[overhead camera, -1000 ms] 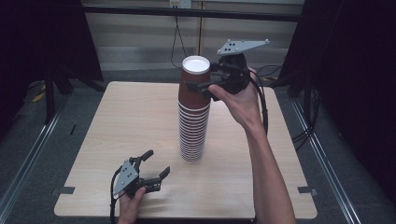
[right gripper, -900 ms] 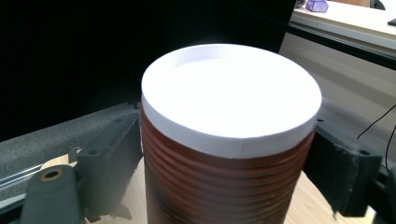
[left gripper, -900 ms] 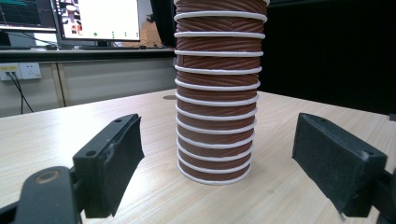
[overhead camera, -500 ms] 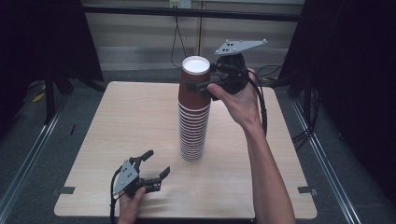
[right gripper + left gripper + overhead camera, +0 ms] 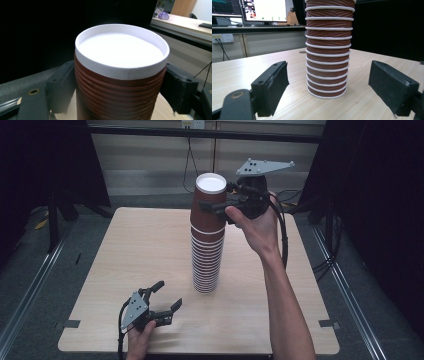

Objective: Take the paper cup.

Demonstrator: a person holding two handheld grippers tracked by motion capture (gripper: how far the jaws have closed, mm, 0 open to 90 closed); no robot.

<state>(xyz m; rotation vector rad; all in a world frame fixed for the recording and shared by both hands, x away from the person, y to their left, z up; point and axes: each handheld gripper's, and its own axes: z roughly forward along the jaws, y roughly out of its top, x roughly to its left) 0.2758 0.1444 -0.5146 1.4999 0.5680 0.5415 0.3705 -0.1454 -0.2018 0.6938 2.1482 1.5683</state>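
A: Fingers of the right gripper sit at 9 and 3 o'clock on the top cup in the right gripper view. Their black pads press on its ribbed brown wall just under the white rim. The jaws have just been closing, with that cup between them. Where does the rest of the pile stand?

B: The stack of cups stands upright at the middle of the wooden table. The pinched cup is nested at its very top. In the high view the right hand comes in from about 2 o'clock of the stack.

A: And the other hand?

B: The left gripper rests low on the table at about 7 o'clock of the stack, well apart from it. Its fingers are spread wide with nothing between them. They point at the foot of the pile.

A: How does the lift go well?

B: I judge the grip should stay light, since a thin paper wall dents easily. The pull should run straight up along the stack's axis, towards 12 o'clock in the right gripper view. A sideways tug could tip the tall column

A: What is the main risk?

B: Nested cups tend to cling, so the one below may rise too. A small twist while lifting may free it. The left gripper could steady the lower cups if the pile sways
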